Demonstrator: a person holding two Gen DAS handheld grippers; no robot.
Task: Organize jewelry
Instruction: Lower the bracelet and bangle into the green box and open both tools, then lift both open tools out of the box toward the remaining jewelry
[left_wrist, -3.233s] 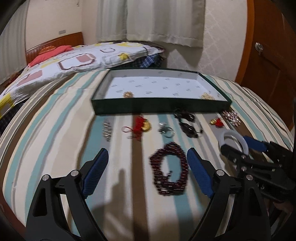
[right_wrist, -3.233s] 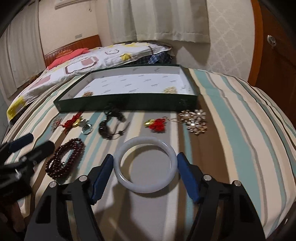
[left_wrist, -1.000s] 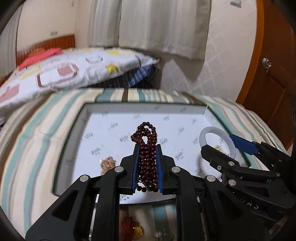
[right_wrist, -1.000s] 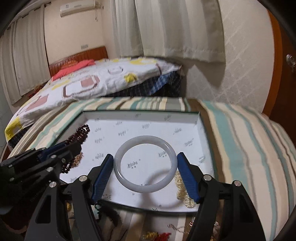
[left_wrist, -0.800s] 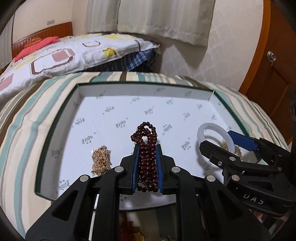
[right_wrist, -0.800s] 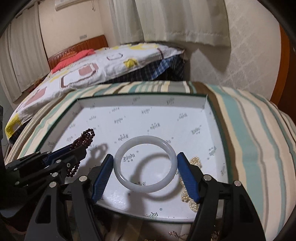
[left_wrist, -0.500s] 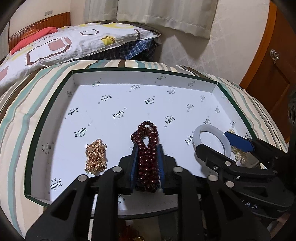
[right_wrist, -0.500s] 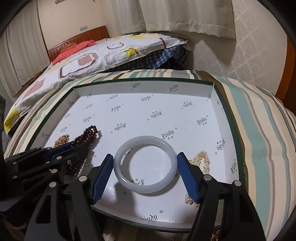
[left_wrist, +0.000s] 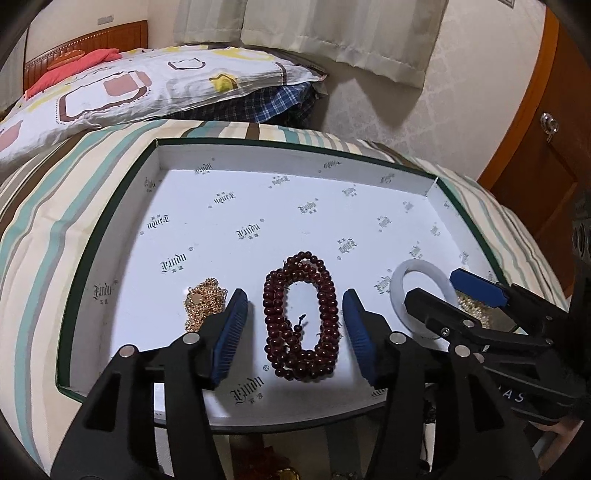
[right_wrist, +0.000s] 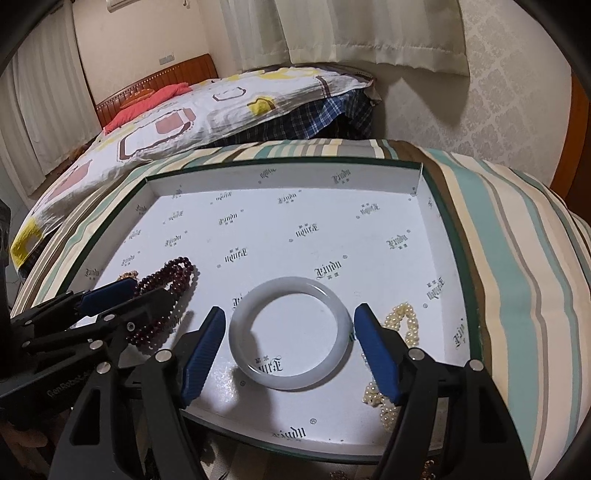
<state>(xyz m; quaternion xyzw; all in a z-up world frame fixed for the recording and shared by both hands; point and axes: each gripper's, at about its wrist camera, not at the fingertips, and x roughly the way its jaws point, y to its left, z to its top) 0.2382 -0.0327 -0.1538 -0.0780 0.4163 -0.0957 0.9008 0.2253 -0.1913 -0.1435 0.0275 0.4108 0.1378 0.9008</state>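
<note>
Tray (left_wrist: 110, 236): white printed liner, green rim. Red beads (left_wrist: 301, 319) lie coiled flat, near front. Gold chain (left_wrist: 203, 301) heaped just left. White bangle (right_wrist: 290, 332) flat, front-right; pearls (right_wrist: 400, 325) beside it, right.

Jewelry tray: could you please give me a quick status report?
Left gripper open, dark red bead bracelet lying in tray. Right gripper open, white bangle lying in tray. Gold chain and pearl strand close beside the fingers.

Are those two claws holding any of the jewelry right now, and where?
Nothing is held. The left gripper stands open around the dark red bead bracelet; the right gripper stands open around the white bangle, both lying in the box.
</note>
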